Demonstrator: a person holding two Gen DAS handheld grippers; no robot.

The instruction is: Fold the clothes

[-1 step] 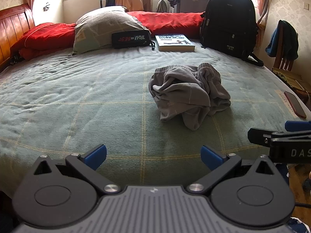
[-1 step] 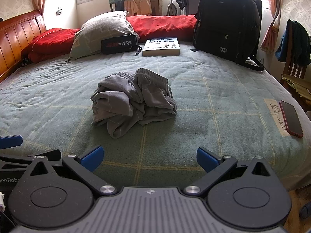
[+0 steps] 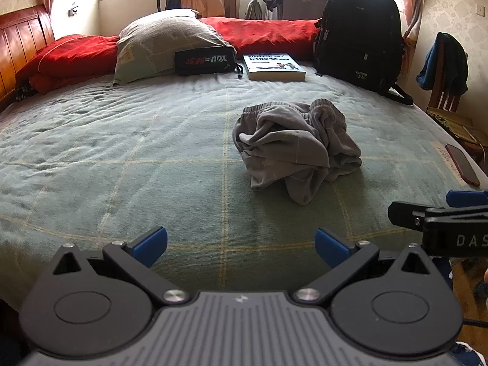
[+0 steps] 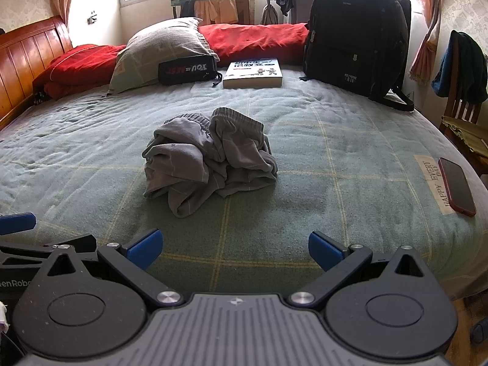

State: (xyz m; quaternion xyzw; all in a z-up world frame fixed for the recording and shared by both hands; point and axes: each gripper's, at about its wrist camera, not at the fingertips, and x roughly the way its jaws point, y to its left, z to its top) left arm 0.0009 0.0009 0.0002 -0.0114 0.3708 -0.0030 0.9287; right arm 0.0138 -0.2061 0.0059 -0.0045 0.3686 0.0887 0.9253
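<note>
A crumpled grey garment (image 3: pixel 292 149) lies in a heap near the middle of the green checked bed cover (image 3: pixel 122 152); its ribbed waistband faces the far side. My left gripper (image 3: pixel 241 244) hovers open over the bed's near edge, well short of the heap and a little to its left, with nothing between the blue pads. In the right wrist view the garment (image 4: pixel 207 158) sits ahead and slightly left of my right gripper (image 4: pixel 235 248), which is also open and holds nothing. The two grippers are side by side; part of each shows at the edge of the other's view.
At the far end of the bed are a pillow (image 3: pixel 161 42), a black pouch (image 3: pixel 204 61), a book (image 3: pixel 273 67), a red quilt (image 3: pixel 268 33) and a black backpack (image 3: pixel 360 33). A red phone (image 4: pixel 456 186) lies near the right edge. A chair (image 3: pixel 445 67) draped with clothes stands right.
</note>
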